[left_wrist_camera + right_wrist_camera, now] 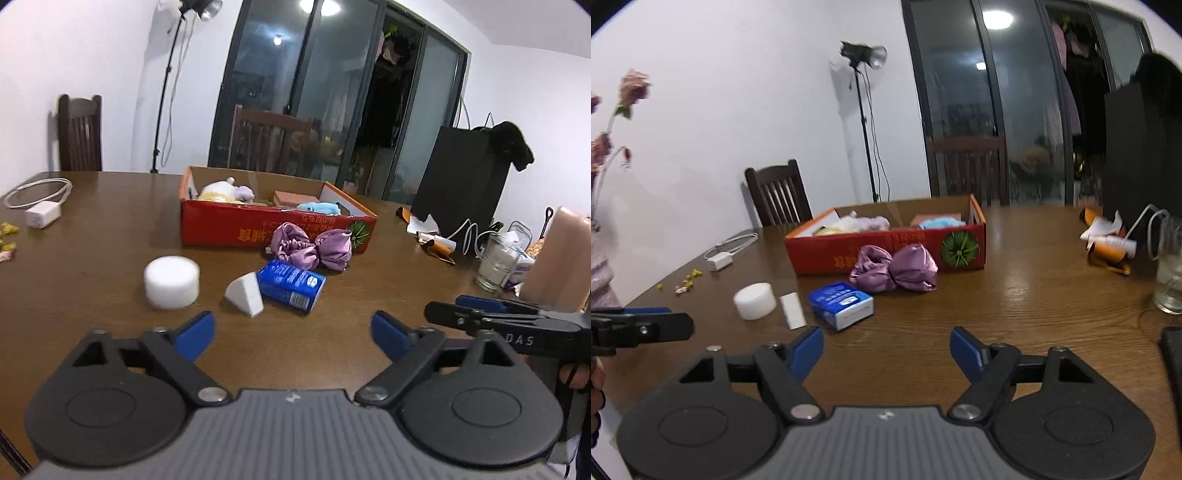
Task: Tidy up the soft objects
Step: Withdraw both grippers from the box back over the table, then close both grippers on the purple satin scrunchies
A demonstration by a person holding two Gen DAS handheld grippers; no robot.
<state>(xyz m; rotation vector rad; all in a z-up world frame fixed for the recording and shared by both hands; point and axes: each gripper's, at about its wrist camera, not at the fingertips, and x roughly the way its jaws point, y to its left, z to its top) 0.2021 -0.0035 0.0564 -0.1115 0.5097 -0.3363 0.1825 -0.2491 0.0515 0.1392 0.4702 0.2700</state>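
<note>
A red cardboard box point(221, 225) point(820, 254) stands on the brown table and holds plush toys point(225, 190), a pink block and a blue soft item point(319, 207). In front of it lie a purple satin scrunchie bow point(314, 249) point(894, 269), a blue tissue pack point(291, 285) point(840, 302), a white wedge sponge point(245, 293) point(793, 310) and a white round sponge point(171, 282) point(754, 301). My left gripper point(293, 334) is open and empty, short of the sponge and pack. My right gripper point(886, 349) is open and empty, short of the tissue pack.
A white charger with cable point(42, 214) point(720, 262) lies at the left. A glass point(496, 264) point(1171, 280), wrappers point(1108, 240) and a black bag point(461, 177) stand at the right. Wooden chairs point(79, 133) stand behind the table point(92, 258). Small yellow bits point(689, 278) lie near the left edge.
</note>
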